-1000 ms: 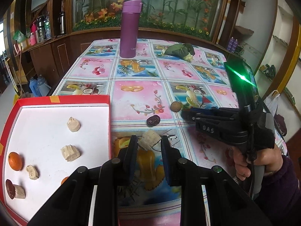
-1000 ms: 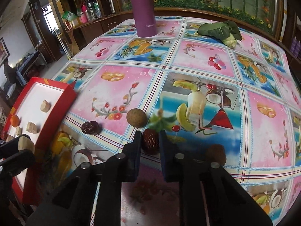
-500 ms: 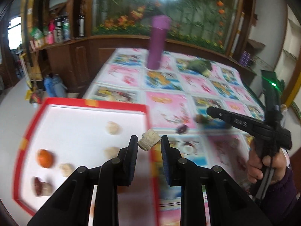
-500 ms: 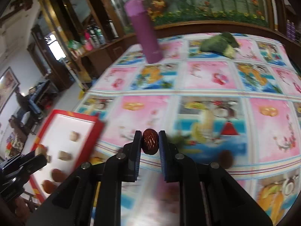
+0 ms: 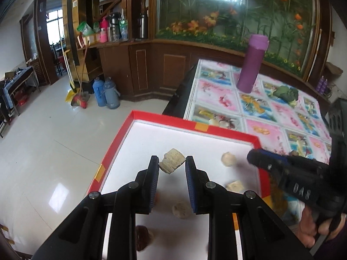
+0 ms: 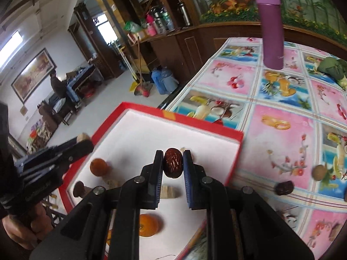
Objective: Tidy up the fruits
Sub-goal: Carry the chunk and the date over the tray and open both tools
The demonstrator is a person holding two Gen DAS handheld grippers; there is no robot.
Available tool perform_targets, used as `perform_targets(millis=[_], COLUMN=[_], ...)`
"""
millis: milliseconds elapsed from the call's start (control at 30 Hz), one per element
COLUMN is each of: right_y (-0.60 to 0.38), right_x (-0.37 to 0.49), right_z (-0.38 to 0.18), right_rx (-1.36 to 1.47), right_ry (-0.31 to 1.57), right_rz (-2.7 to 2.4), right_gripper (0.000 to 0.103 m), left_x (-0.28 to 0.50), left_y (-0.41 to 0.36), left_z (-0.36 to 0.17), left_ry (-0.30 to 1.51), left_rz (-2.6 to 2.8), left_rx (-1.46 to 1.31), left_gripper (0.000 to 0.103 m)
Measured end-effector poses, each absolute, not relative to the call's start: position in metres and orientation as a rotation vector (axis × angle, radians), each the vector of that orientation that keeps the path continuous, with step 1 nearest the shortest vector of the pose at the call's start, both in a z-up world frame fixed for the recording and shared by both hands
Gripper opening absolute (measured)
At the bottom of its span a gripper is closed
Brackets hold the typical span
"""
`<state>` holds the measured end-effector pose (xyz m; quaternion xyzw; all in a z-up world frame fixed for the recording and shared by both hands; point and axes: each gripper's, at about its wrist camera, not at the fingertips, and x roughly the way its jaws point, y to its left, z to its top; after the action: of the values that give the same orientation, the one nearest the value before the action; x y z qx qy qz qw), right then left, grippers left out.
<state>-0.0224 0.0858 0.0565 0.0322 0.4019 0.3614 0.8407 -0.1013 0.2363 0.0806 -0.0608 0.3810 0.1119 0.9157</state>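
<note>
— Right wrist view: the red date (image 6: 172,162) is clamped between the right gripper (image 6: 172,164) fingers, above the red tray (image 6: 203,125), near its table-side rim.

— And the left gripper (image 5: 171,165)?

— Pinching a beige ridged chunk (image 5: 172,161) by its corners, over the tray's middle.

— Risks?

— That corner hold looks thin; it could twist free. Released from height, either piece might bounce onto the orange (image 6: 148,225) or off the tray.
</note>
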Motion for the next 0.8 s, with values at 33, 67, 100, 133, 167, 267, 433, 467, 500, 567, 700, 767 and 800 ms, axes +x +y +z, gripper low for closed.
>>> perform_targets(millis=[33,67,100,133,167,267,433,467,500,567,700,767,800], right_y=[0.087,0.089,0.090,0.091,0.090,0.090,0.095,0.095,0.095,0.093,0.095,0.093,0.092], right_x=[-0.024,-0.024,-0.022,-0.021,-0.020,-0.017,-0.015,-0.014,-0.014,-0.014,-0.017,-0.016,-0.015], right_z=[0.053,0.050,0.046,0.043,0.041,0.035,0.022,0.021,0.020,0.020,0.020,0.021,0.021], right_rx=[0.052,0.042,0.038,0.036,0.033,0.000,-0.047,-0.059,-0.059,-0.056,-0.077,-0.070,-0.060], right_ry=[0.853,0.857,0.866,0.874,0.878,0.879,0.919,0.923,0.925,0.931,0.940,0.962,0.971], right_rz=[0.757,0.750,0.744,0.740,0.734,0.702,0.689,0.680,0.680,0.684,0.691,0.708,0.717], right_gripper=[0.020,0.020,0.020,0.020,0.020,0.020,0.020,0.020,0.020,0.020,0.021,0.022,0.027], left_x=[-0.098,-0.095,-0.090,-0.085,-0.082,-0.071,-0.065,-0.065,-0.065,-0.065,-0.067,-0.070,-0.072], left_y=[0.237,0.237,0.237,0.237,0.237,0.234,0.233,0.233,0.233,0.234,0.234,0.234,0.234], left_z=[0.078,0.075,0.072,0.068,0.065,0.055,0.040,0.038,0.036,0.034,0.032,0.034,0.035], left_ry=[0.794,0.803,0.816,0.829,0.839,0.868,0.922,0.928,0.934,0.945,0.962,0.959,0.955], left_rz=[0.232,0.231,0.226,0.223,0.220,0.218,0.242,0.249,0.259,0.282,0.305,0.321,0.330], left_rx=[-0.117,-0.110,-0.104,-0.102,-0.097,-0.084,-0.070,-0.070,-0.069,-0.068,-0.079,-0.082,-0.081], left_gripper=[0.024,0.024,0.024,0.024,0.024,0.024,0.024,0.024,0.024,0.024,0.034,0.049,0.054])
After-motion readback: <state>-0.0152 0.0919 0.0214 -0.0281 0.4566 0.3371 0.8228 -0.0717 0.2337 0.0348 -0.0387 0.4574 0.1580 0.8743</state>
